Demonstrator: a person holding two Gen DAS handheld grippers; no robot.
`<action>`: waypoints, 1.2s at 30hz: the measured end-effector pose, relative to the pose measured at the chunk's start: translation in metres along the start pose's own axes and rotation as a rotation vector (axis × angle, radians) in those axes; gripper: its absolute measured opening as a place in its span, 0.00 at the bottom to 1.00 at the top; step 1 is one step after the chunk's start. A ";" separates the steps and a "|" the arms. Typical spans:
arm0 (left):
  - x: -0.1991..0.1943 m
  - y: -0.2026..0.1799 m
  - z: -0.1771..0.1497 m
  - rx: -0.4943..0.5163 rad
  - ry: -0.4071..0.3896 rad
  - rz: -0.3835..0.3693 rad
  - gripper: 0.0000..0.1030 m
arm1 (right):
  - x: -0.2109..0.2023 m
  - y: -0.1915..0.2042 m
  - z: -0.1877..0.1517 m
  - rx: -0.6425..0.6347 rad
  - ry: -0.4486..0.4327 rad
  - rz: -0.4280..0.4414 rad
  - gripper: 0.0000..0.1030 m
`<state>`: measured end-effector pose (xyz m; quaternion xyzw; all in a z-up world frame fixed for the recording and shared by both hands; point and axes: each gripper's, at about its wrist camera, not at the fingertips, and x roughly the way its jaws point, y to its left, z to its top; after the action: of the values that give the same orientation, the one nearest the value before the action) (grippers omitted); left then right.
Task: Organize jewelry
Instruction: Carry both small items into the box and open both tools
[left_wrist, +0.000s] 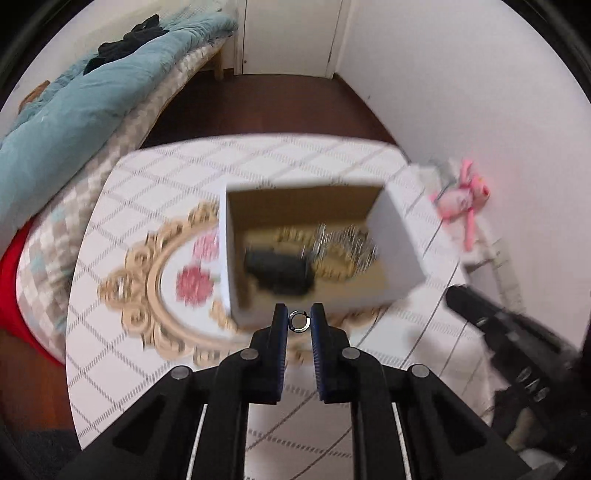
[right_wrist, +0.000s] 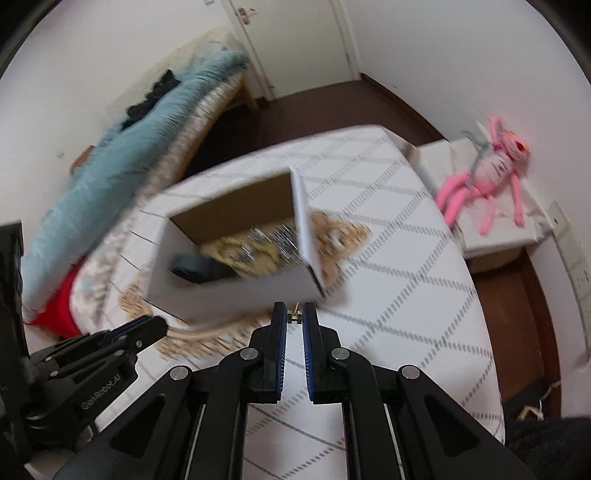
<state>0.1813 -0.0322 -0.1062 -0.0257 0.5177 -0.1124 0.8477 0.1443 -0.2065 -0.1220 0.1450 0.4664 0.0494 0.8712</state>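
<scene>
Because both views are smeared with motion, small slips would be hard to catch here. The left gripper (left_wrist: 299, 320) has its fingers clamped on a small silver ring (left_wrist: 298, 320), and the right gripper (right_wrist: 294, 316) pinches a tiny gold-coloured earring-like piece (right_wrist: 294, 316); both hang just short of the near wall of the white open cardboard box (left_wrist: 391, 236), which sits on an ornate gold-framed floral tray (left_wrist: 162, 266) toward the far edge of the white grid-patterned table (right_wrist: 406, 258). I judge that releasing early would drop either piece outside the box. A fingertip knocking the wall could shift the box and the jumbled jewellery (left_wrist: 343, 243) inside.
</scene>
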 end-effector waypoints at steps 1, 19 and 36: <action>0.000 -0.001 0.011 -0.001 0.002 -0.007 0.10 | 0.002 0.004 0.012 -0.011 0.004 0.016 0.09; 0.044 0.040 0.097 -0.045 0.102 0.125 0.68 | 0.096 0.020 0.119 -0.095 0.249 -0.008 0.37; 0.038 0.044 0.033 -0.081 0.063 0.207 1.00 | 0.072 0.014 0.069 -0.189 0.216 -0.257 1.00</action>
<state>0.2348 0.0002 -0.1310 -0.0027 0.5480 -0.0040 0.8364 0.2421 -0.1912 -0.1388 -0.0045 0.5651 -0.0034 0.8250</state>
